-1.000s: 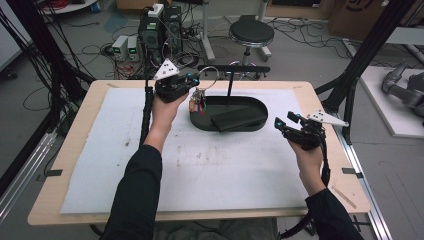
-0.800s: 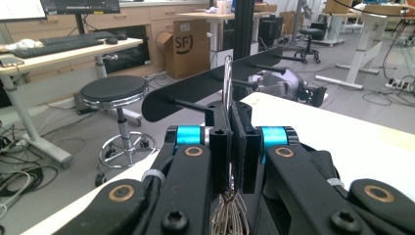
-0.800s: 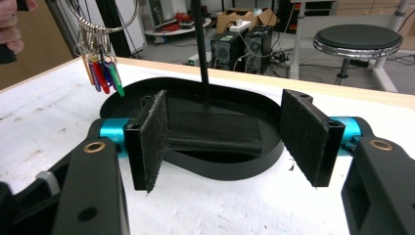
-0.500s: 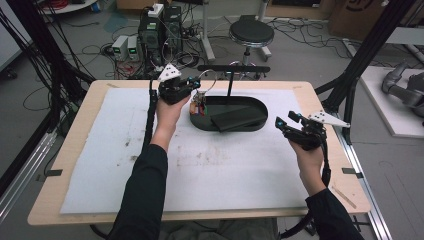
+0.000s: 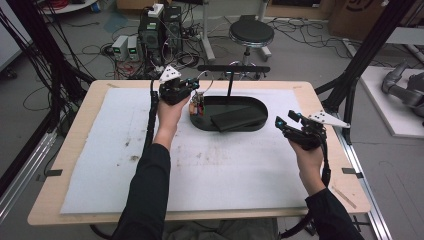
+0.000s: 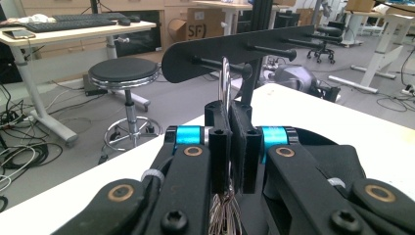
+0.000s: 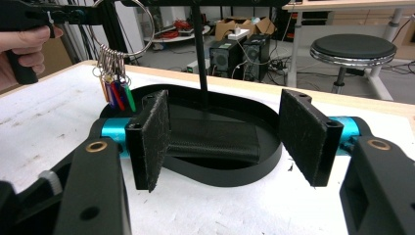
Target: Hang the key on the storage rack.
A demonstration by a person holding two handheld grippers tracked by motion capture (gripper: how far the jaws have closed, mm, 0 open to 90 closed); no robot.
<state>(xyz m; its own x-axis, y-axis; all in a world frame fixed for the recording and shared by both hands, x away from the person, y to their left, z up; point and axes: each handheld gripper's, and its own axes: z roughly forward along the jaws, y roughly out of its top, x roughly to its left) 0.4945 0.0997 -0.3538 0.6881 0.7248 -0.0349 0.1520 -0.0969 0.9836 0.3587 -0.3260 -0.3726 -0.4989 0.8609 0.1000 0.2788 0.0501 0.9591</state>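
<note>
While you hold both grippers over the white mat [image 5: 100, 150], the high view has your left gripper [image 5: 192, 85] raised at the left end of the black oval tray [image 5: 250, 125], its jaws pinched on a metal key ring [image 5: 201, 82]. Below it, a bunch of small coloured tags [image 5: 197, 107] dangles just over the tray's left end. Behind the ring, a black T-shaped rack [image 5: 233, 68] rises from the tray, crossbar on top. A flat black block [image 5: 237, 119] lies inside the tray. Your right gripper [image 5: 287, 121] sits well apart, off the tray's right end, jaws spread and holding nothing.

Over to the left gripper view: your jaws are clamped tight on the key ring [image 6: 225, 81], which stands up thin and edge-on between them. Its top sits right by a peg on the rack's crossbar [image 6: 235, 46]; I can't tell whether ring and peg touch. Thin wire loops [image 6: 224, 215] hang down under the jaws.

Now the right gripper view: your right gripper [image 7: 224, 139] is wide open, both pads bare. Beyond it lies the tray [image 7: 235, 174] with the block [image 7: 213, 139] and the rack's post [image 7: 198, 54]. Up left, the left gripper [image 7: 90, 14] holds the ring [image 7: 125, 27], with the tags [image 7: 116, 90] hanging over the tray's rim.
</note>
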